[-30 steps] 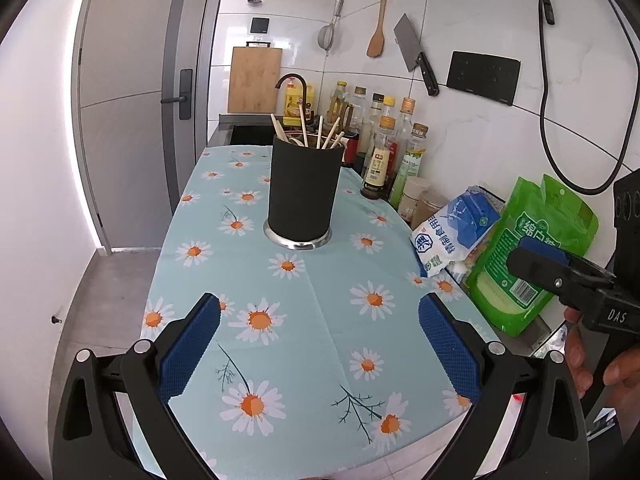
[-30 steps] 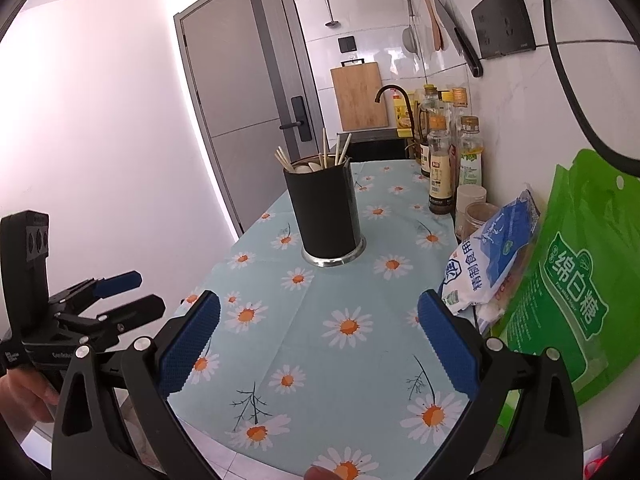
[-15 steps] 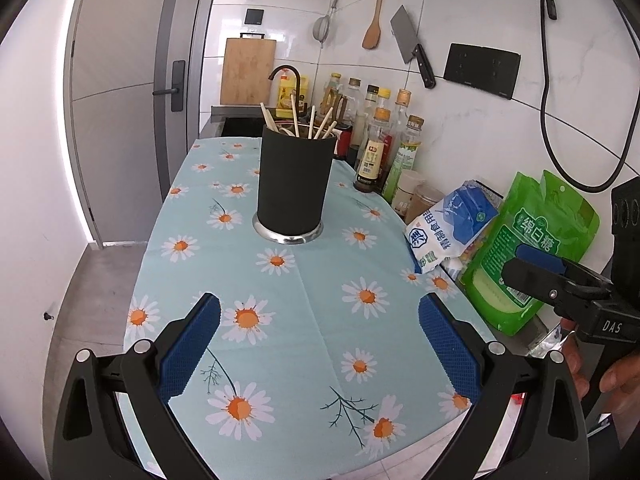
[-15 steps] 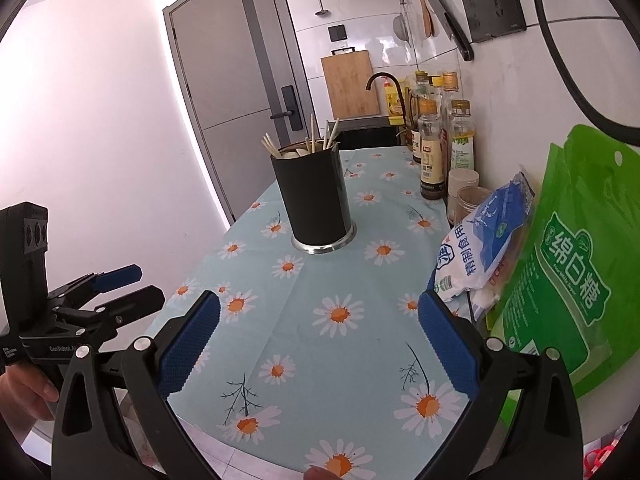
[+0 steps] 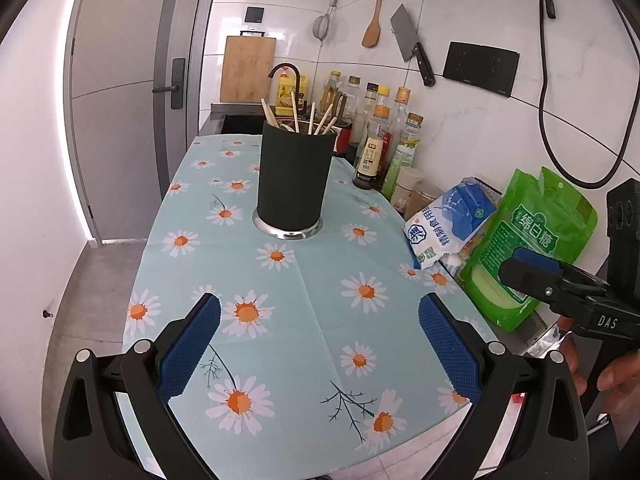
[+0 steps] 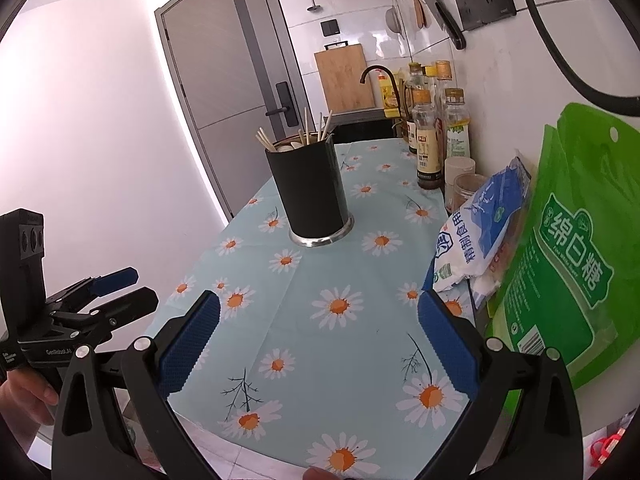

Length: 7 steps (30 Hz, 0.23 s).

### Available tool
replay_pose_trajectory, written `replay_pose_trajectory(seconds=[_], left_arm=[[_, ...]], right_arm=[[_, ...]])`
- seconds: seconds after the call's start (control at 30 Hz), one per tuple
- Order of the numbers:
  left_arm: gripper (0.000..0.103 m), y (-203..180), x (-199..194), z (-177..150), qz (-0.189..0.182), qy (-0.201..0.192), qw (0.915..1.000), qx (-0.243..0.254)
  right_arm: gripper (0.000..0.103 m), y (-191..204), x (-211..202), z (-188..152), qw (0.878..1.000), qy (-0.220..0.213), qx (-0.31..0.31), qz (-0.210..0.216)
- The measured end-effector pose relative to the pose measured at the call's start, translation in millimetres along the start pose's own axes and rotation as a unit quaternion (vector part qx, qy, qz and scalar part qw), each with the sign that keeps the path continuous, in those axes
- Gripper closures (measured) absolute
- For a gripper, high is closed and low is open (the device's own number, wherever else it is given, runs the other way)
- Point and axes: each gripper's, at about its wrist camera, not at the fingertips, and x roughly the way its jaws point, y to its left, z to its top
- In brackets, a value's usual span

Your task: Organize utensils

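Nearer now, black holder (image 5: 294, 184) on daisy cloth (image 5: 312, 300); both tools spread, empty.

I'm getting bright, even light, with a glowing strip along the door frame (image 5: 74, 120) washing the left wall pinkish. Fisheye bending is curving the edges, and the tiled wall (image 5: 460, 8) is perhaps showing slight glare.

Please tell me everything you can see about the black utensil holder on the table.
The utensil holder is a tall matte black cylinder on a shiny metal base ring. It stands upright, near the middle of the daisy-print tablecloth, which is all that touches it. Its top is open, and wooden chopsticks lean out at different angles, with something pale, perhaps spoons, just inside the rim. Neither gripper is near it.
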Motion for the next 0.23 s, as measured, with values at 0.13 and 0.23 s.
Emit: replay_pose_trajectory(seconds=[0.13,0.23], left_arm=[[0.006,0.7,-1.4,-0.2,-0.003,0.000,1.0000,0.001],[0.006,0.4,-4.1,-0.6,-0.001,-0.001,1.0000,0.004]], right_arm=[[0.005,1.4,0.9,0.4,1.000,0.000,0.001,0.001],[0.005,2.6,0.2,0.6,1.000,-0.002,0.001,0.001]])
